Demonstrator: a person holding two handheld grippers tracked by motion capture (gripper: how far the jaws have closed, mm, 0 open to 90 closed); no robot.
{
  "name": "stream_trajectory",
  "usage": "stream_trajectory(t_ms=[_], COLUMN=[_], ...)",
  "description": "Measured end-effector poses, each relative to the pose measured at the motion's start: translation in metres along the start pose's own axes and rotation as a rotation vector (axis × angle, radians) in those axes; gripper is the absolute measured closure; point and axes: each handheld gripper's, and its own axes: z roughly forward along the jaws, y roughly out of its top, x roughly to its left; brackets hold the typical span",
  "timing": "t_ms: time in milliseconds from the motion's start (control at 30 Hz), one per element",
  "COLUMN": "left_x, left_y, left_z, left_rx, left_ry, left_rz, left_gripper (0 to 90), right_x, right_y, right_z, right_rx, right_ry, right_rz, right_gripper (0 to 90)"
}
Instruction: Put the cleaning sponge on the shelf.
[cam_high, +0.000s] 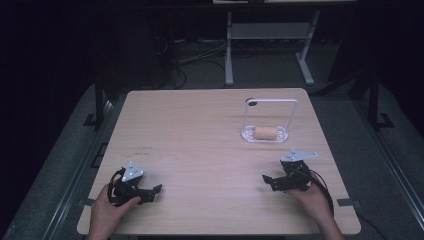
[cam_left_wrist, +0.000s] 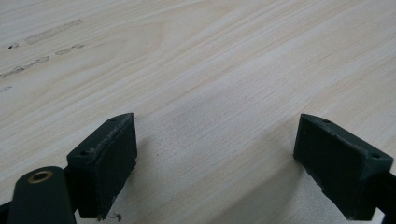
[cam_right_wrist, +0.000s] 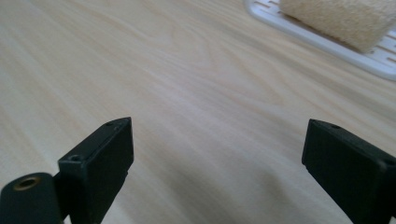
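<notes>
Left tongs (cam_high: 152, 192) lower left, right tongs (cam_high: 269, 181) lower right, both low over worktop (cam_high: 200, 135), spread wide, gripping nothing. Right gripper view: sponge roll (cam_right_wrist: 343, 16) on white rack (cam_right_wrist: 322, 39), upper right.

Ahead and to the right of my right gripper (cam_right_wrist: 217, 154), the white tray (cam_right_wrist: 322, 39) and its beige roll (cam_right_wrist: 341, 16) are blurred and cut off by the frame's top edge.

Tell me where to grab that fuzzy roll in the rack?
Probably its middle, coming from above with the right gripper, which is nearer. The roll lies on its side in the white rack, whose tall frame stands behind it, so the top and front look free.
</notes>
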Motion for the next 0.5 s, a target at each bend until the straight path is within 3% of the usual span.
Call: stream_trajectory(t_ms=[500], left_x=[0.0], left_y=[0.0], left_z=[0.0], left_rx=[0.0], left_ry=[0.0], left_rz=[0.0], left_gripper=[12.8], right_x=[0.024], right_y=[-0.016], right_z=[0.009], right_rx=[-0.013], right_ry=[0.057], right_rz=[-0.09], right_gripper=[8.1])
